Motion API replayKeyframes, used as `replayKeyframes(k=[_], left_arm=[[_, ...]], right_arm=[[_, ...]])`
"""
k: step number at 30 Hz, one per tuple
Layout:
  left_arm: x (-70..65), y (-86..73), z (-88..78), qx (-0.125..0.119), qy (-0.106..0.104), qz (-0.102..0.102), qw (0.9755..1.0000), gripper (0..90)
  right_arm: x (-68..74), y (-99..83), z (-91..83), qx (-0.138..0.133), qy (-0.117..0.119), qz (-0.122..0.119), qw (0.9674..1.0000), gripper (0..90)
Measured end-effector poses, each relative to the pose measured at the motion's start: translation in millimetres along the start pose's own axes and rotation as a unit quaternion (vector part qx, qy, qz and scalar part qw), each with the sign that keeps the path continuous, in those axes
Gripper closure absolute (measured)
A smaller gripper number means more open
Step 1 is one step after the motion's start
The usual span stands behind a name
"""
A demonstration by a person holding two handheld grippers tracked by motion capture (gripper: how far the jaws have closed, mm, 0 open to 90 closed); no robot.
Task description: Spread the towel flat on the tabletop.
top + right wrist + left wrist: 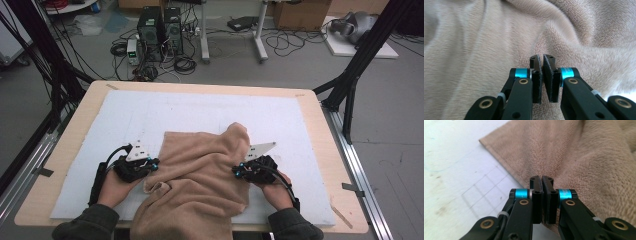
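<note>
A tan towel [200, 175] lies crumpled on the white mat [280, 115] of the worktop [70, 135], its near end hanging over the worktop's front edge. The left gripper [152, 164] has its jaws clamped on the towel's left edge. The right gripper [236, 171] has its jaws pinched on a fold at the towel's right side.

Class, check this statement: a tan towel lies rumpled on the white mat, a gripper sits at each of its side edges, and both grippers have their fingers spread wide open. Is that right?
Not quite. The fingers are not spread: the left gripper and right gripper are both shut, pinching the towel, as the left and right gripper views show. The towel does lie rumpled on the white mat, with a gripper at each side edge.
</note>
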State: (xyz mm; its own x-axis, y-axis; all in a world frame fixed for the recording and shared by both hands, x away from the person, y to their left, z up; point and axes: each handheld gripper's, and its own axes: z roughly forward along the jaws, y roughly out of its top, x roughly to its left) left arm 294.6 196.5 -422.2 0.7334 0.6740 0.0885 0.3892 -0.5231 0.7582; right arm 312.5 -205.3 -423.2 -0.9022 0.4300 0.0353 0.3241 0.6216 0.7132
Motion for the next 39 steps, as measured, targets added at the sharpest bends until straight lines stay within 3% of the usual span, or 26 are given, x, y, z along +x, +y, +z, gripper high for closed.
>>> replayKeyframes(k=[4, 5, 8, 9, 12, 14, 15, 17, 19, 20, 21, 22, 23, 24, 26, 27, 29, 30, 34, 38, 39], left_arm=[[-3.7, -13.8, -16.0, -0.013, -0.007, -0.014, 0.9998, 86.9], [-5.4, -17.6, -19.3, -0.015, -0.008, -0.017, 0.9997, 86.9], [-10.3, -23.4, -27.5, -0.015, -0.012, -0.015, 0.9997, 86.9], [-13.2, -24.8, -31.1, -0.018, -0.015, -0.014, 0.9996, 86.8], [-15.4, -23.3, -37.4, -0.022, -0.022, -0.007, 0.9995, 85.3], [-11.9, -18.2, -39.5, -0.027, -0.023, -0.009, 0.9993, 81.8], [-8.2, -14.6, -39.9, -0.034, -0.026, -0.015, 0.9990, 70.8], [0.2, -6.1, -39.0, -0.048, -0.035, -0.022, 0.9980, 66.8], [8.5, 3.2, -34.6, -0.060, -0.039, -0.032, 0.9969, 59.2], [12.5, 7.4, -30.5, -0.062, -0.039, -0.036, 0.9966, 59.2], [19.6, 13.6, -19.5, -0.057, -0.033, -0.041, 0.9970, 55.7], [19.6, 13.6, -19.5, -0.057, -0.033, -0.041, 0.9970, 54.9], [22.1, 15.7, -10.8, -0.047, -0.018, -0.032, 0.9982, 54.9], [26.0, 16.2, 1.6, -0.032, -0.012, -0.034, 0.9989, 55.0], [28.3, 15.7, 8.5, -0.021, -0.012, -0.034, 0.9991, 55.7], [32.0, 13.6, 20.9, -0.004, -0.014, -0.043, 0.9990, 55.9], [33.1, 12.3, 27.4, 0.008, -0.014, -0.045, 0.9988, 55.9], [33.9, 11.1, 31.7, 0.015, -0.019, -0.048, 0.9985, 54.5], [35.2, 6.6, 38.9, 0.031, -0.043, -0.052, 0.9973, 51.2], [34.3, 6.3, 39.4, 0.032, -0.033, -0.052, 0.9976, 56.2], [34.9, 6.7, 39.4, 0.034, -0.029, -0.056, 0.9974, 62.2]], right_arm=[[16.1, 0.5, -9.7, -0.008, 0.013, -0.013, 0.9998, 85.3], [26.9, -2.5, -14.2, -0.005, 0.022, -0.023, 0.9995, 85.3], [37.3, -5.8, -18.9, 0.004, 0.031, -0.031, 0.9991, 85.4], [47.9, -8.7, -24.4, 0.004, 0.046, -0.038, 0.9982, 85.3], [57.1, -8.5, -32.9, 0.002, 0.057, -0.045, 0.9973, 78.0], [56.0, -7.3, -36.5, -0.007, 0.058, -0.044, 0.9973, 76.3], [50.9, -2.6, -43.8, -0.020, 0.050, -0.042, 0.9977, 69.9], [46.0, -0.1, -46.3, -0.025, 0.042, -0.038, 0.9981, 67.9], [25.8, 7.3, -46.7, -0.043, 0.026, -0.017, 0.9986, 59.6], [25.8, 7.3, -46.7, -0.043, 0.026, -0.017, 0.9986, 59.6], [8.0, 11.2, -39.7, -0.047, 0.011, -0.001, 0.9989, 52.3], [8.0, 11.2, -39.7, -0.047, 0.011, -0.001, 0.9989, 52.3], [2.4, 11.5, -36.5, -0.043, 0.004, 0.006, 0.9990, 52.3], [-10.8, 9.9, -26.2, -0.038, -0.010, 0.022, 0.9990, 52.3], [-21.0, 7.6, -14.9, -0.015, -0.025, 0.033, 0.9990, 51.7], [-24.7, 6.6, -9.4, -0.001, -0.031, 0.035, 0.9989, 50.6], [-27.9, 5.7, -4.3, 0.013, -0.040, 0.038, 0.9984, 49.3], [-33.2, 4.4, 4.2, 0.026, -0.046, 0.051, 0.9973, 45.5], [-35.7, 0.5, 13.8, 0.055, -0.052, 0.055, 0.9956, 45.9], [-34.2, 0.4, 13.4, 0.057, -0.052, 0.047, 0.9959, 52.1], [-33.4, 1.0, 14.2, 0.056, -0.048, 0.045, 0.9963, 58.0]])
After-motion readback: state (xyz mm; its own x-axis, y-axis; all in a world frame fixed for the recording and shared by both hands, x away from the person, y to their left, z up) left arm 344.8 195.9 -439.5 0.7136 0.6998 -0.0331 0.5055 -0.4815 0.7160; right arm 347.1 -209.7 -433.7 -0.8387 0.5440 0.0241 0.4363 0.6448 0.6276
